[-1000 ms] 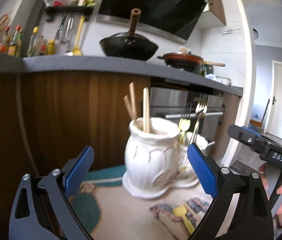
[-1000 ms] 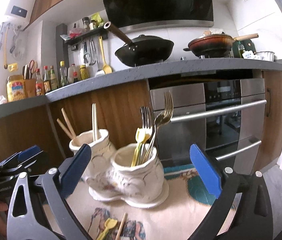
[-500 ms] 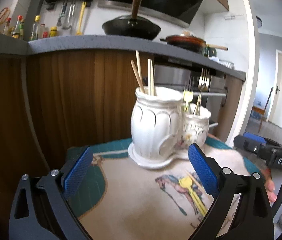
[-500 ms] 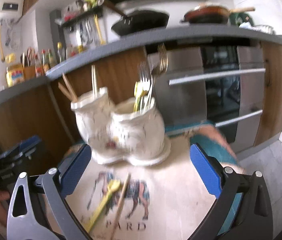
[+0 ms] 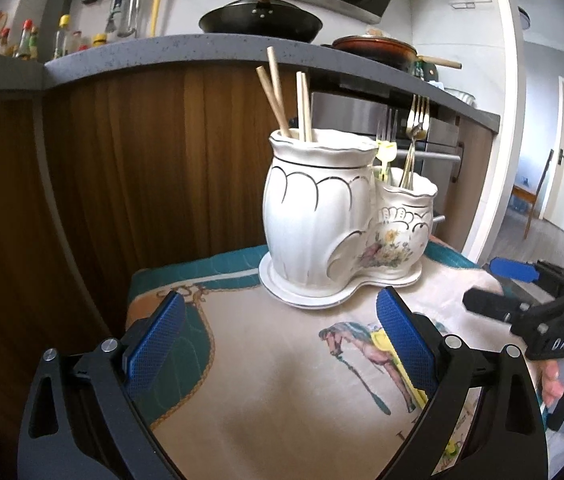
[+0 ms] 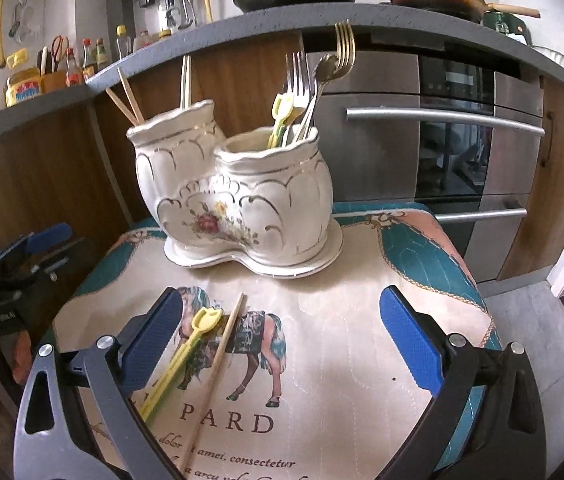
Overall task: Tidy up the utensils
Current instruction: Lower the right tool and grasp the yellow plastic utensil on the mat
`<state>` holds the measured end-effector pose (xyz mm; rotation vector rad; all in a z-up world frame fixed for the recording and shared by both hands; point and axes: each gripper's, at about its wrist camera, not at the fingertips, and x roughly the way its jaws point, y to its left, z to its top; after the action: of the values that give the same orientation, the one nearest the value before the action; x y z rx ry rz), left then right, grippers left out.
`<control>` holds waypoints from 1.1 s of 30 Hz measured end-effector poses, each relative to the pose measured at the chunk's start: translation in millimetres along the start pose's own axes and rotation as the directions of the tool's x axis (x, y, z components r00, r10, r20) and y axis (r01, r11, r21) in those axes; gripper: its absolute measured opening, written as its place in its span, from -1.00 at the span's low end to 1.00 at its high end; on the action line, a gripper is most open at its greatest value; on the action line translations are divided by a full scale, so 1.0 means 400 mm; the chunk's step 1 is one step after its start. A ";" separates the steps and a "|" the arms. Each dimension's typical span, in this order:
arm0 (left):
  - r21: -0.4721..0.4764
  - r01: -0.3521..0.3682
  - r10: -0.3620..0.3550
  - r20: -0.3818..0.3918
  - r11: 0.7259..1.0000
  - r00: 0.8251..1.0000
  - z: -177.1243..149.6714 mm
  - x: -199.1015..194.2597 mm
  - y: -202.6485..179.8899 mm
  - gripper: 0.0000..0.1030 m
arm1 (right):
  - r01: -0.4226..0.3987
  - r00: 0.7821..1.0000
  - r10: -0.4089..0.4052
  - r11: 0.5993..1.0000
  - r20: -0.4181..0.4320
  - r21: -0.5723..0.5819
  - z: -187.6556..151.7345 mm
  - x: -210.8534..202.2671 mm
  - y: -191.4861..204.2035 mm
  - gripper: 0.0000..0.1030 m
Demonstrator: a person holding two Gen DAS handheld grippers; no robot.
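Both cameras tilting down since a second ago, more cloth coming into view. Right gripper (image 6: pixel 280 340) gaping wide, empty. Left gripper (image 5: pixel 278 342) likewise. Yellow fork (image 6: pixel 184 354) and chopstick (image 6: pixel 218 364) lying lower left; holder (image 6: pixel 242 196) sitting centre frame. Pickup likely coming.

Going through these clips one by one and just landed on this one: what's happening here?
A person holds a handheld gripper in each hand over a cloth-covered table, sorting utensils into a white double-pot ceramic holder. Chopsticks stand in its taller pot, forks and a yellow plastic utensil in the shorter one. The left gripper and right gripper are both open and empty. A yellow plastic fork and a single chopstick lie loose on the cloth, nearest the right gripper, not yet picked up.
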<state>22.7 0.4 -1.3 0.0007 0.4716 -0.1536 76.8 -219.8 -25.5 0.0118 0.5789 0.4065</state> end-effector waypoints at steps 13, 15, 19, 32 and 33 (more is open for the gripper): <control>-0.029 0.009 -0.010 -0.037 1.000 0.999 0.001 0.018 0.012 0.85 | -0.012 0.978 -0.016 0.991 -0.206 -0.134 -0.035 0.075 0.063 0.29; -0.029 0.011 -0.012 -0.041 1.000 0.999 0.000 0.017 0.012 0.85 | -0.028 0.976 -0.004 0.989 -0.220 -0.143 -0.039 0.079 0.074 0.13; -0.022 0.006 -0.007 -0.045 1.000 0.999 0.000 0.020 0.009 0.85 | -0.065 0.969 0.028 0.988 -0.246 -0.143 -0.044 0.085 0.090 -0.20; -0.024 0.010 -0.011 -0.059 1.000 0.998 0.000 0.025 0.010 0.85 | -0.066 0.966 0.024 0.985 -0.258 -0.157 -0.045 0.100 0.114 -0.47; -0.025 0.011 -0.012 -0.059 1.000 0.998 0.000 0.025 0.011 0.85 | -0.065 0.967 0.022 0.985 -0.254 -0.162 -0.043 0.097 0.117 -0.47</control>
<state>32.0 3.1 -6.0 -0.0214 0.5326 -0.1592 79.7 -163.7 -54.9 -0.1930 0.7944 0.5028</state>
